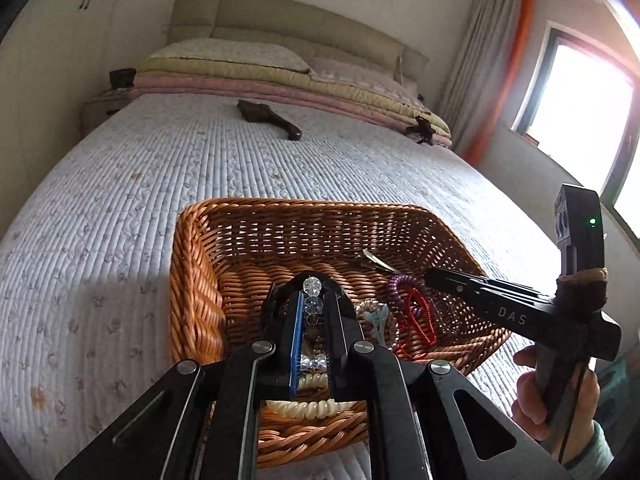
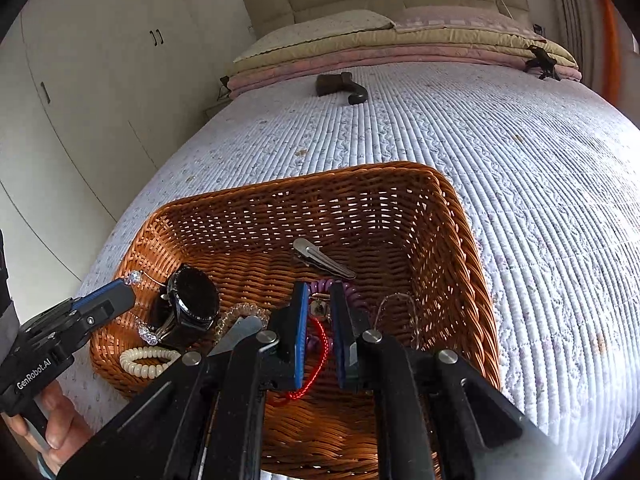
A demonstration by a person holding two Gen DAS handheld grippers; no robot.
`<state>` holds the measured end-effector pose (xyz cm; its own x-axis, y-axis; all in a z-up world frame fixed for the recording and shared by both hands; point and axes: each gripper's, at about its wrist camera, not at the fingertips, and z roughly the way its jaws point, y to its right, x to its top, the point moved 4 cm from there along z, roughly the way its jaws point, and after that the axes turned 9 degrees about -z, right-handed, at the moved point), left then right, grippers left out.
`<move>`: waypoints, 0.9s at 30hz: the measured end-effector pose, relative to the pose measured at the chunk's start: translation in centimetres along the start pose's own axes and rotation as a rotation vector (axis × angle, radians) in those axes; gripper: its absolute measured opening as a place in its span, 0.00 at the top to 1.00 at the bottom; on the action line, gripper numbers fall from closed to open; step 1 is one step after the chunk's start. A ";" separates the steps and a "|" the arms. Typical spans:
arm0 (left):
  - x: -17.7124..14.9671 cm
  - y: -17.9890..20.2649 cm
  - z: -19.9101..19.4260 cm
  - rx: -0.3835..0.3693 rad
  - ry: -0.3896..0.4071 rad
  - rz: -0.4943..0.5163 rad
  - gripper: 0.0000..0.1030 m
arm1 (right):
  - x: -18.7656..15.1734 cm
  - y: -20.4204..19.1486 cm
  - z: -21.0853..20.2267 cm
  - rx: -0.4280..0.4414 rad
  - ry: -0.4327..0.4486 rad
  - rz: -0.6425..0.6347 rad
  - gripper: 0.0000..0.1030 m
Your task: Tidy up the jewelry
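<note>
Jewelry fills a rectangular woven wicker basket (image 2: pixel 460 236) of orange-brown cane set on a bed (image 2: pixel 520 152) covered by a pale quilted, flower-printed spread. Both hand-held grippers reach down into it from the near side.

Left gripper (image 1: pixel 311 292), black with a blue pad on one finger, has its jaws nearly together on a bracelet of clear faceted crystal beads (image 1: pixel 311 286); the beads sit between the fingertips, and in the right wrist view the strand trails from the tip toward a second cluster of crystals on the basket floor. Beneath it lies a black round-faced wristwatch (image 2: pixel 192 300), tilted against the left wall, with a cream spiral hair tie (image 2: pixel 146 360) at the near left corner and a clear amber spiral hair tie (image 2: pixel 244 312) just beside the watch.

Right gripper (image 2: pixel 320 292), black with blue pads, stands with a narrow gap between its fingers, over a purple spiral hair tie (image 2: pixel 352 292) and a red beaded cord (image 2: pixel 320 356); a small metallic piece shows between the pads, but whether they press on it cannot be told. A silver metal hair clip (image 2: pixel 320 258) lies just beyond the tips, and a thin pale chain (image 2: pixel 400 308) rests against the right wall.

A person's hand (image 1: pixel 552 396) grips the right tool's handle. Farther up the bed lie a dark brown wooden brush (image 1: pixel 268 118) and folded pink and beige quilts (image 1: pixel 280 80).
</note>
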<state>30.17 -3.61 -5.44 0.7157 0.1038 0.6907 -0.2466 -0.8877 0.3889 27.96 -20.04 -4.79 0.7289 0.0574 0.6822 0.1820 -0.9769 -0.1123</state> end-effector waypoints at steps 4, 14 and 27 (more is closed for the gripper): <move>-0.2 0.0 -0.8 0.029 0.010 0.010 0.69 | -0.1 0.2 -1.1 0.045 0.031 0.029 0.58; -3.4 2.3 -9.7 0.099 0.154 0.076 0.57 | -4.4 -3.5 -11.1 -0.033 0.198 -0.053 0.58; -13.1 3.6 -17.4 0.261 0.355 0.099 0.46 | -14.7 -8.6 -19.7 -0.221 0.416 -0.144 0.58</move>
<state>8.59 -0.38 -2.48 0.4174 0.1200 0.9008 -0.0970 -0.9797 0.1755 2.67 -16.53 0.41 0.3731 0.1522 0.9152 0.0846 -0.9879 0.1299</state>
